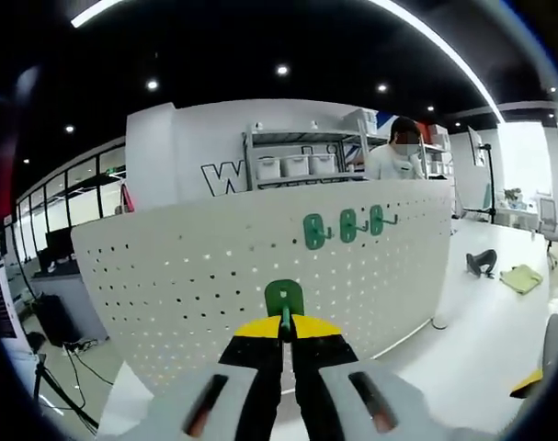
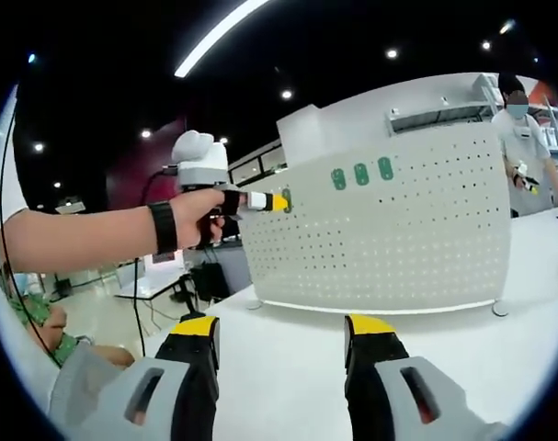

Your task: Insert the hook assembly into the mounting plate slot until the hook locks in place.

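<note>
In the left gripper view, the left claw [image 1: 285, 333] rises from the bottom centre, its yellow-tipped jaws clamped together on a green hook [image 1: 284, 299], held right up against the white pegboard [image 1: 187, 276] at centre frame. Three more green hooks [image 1: 347, 226] already hang in a row on the board, above and to the right of the held one. The board stands upright on a white bench [image 1: 481, 322].

In the right gripper view, the right claw [image 2: 283, 344] sits at the bottom of the frame with its jaws wide apart, holding nothing, well back from the board. At left centre a hand [image 2: 198, 216] holds the left claw level, its tip at the board's left edge.
</note>
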